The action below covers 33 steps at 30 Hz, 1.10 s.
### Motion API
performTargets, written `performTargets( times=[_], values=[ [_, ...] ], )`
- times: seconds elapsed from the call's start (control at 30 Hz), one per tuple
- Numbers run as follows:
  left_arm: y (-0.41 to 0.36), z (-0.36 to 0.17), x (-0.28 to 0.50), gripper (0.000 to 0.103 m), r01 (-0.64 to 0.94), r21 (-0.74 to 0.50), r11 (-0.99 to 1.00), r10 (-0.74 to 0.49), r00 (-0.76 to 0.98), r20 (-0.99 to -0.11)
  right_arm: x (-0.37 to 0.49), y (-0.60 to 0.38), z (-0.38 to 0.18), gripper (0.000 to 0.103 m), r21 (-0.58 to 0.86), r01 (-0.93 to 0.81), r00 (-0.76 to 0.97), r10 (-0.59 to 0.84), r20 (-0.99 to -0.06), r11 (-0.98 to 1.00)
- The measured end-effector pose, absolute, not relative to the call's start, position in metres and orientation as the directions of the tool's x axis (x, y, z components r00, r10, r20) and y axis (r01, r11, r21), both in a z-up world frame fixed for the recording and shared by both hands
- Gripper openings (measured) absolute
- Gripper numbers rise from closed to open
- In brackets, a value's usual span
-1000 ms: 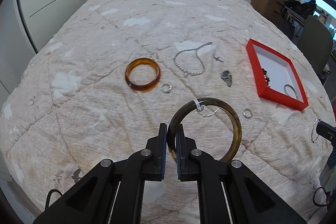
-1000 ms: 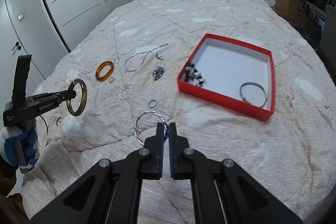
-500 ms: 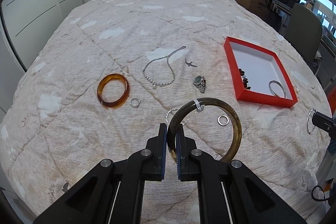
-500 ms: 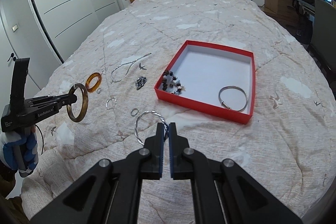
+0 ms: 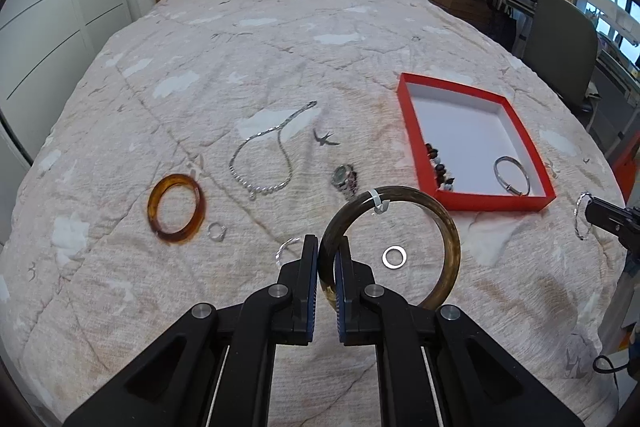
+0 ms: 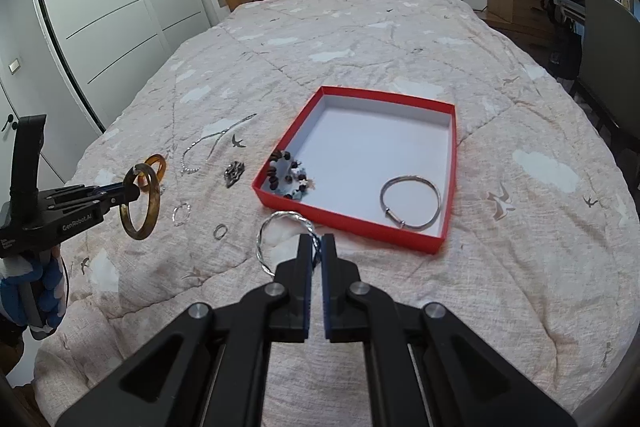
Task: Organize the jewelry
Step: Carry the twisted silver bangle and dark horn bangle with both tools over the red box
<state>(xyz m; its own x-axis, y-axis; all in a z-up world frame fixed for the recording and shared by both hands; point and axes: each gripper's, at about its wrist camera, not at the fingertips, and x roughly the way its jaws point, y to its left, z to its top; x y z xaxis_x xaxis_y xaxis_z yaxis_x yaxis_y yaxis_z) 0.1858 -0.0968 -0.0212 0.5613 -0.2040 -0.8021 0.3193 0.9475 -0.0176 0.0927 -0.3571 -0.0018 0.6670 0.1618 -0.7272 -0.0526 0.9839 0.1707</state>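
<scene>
1. Pinching a dark bangle (image 5: 448, 227) by its rim, the left claw (image 5: 327, 259) held it upright above the quilt (image 5: 280, 47); a white tag sat at the bangle's 12 o'clock.
2. Through the bangle's hole a small ring (image 5: 394, 257) showed, lying on the quilt.
3. A twisted silver bangle (image 6: 280, 227) was nipped between the right claw's (image 6: 317, 247) closed tips, hanging at its 11 o'clock, just short of the box (image 6: 360, 231).
4. From the left claw, an amber bangle (image 5: 176, 209) lay at 10 o'clock with another small ring (image 5: 216, 231) just beside it, a chain (image 5: 260, 163) at 11, and a dark ornament (image 5: 344, 179) at 12.
5. The red box lay at 1 o'clock, holding a beaded bracelet (image 5: 438, 167) by its near-left wall and a silver bangle (image 5: 512, 175) near its near-right corner.
6. A hand (image 6: 28, 291) in a blue-white glove gripped the left claw's handle, at 9 o'clock in the right view.
</scene>
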Motion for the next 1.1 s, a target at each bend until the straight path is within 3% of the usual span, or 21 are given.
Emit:
performTargets(
  times=[0.5, 1.1],
  values=[
    [-0.194, -0.015, 0.241, 0.008, 0.448, -0.012, 0.894, -0.291, 0.560, -0.775, 0.149, -0.408, -0.002, 0.004, 0.114, 0.022, 0.685, 0.068, -0.725, 0.993],
    [-0.257, -0.061, 0.264, 0.008, 0.495, 0.038, 0.868, -0.259, 0.517, -0.816, 0.190, -0.425, -0.044, 0.004, 0.112, 0.028, 0.638, 0.068, -0.767, 0.993]
  ],
)
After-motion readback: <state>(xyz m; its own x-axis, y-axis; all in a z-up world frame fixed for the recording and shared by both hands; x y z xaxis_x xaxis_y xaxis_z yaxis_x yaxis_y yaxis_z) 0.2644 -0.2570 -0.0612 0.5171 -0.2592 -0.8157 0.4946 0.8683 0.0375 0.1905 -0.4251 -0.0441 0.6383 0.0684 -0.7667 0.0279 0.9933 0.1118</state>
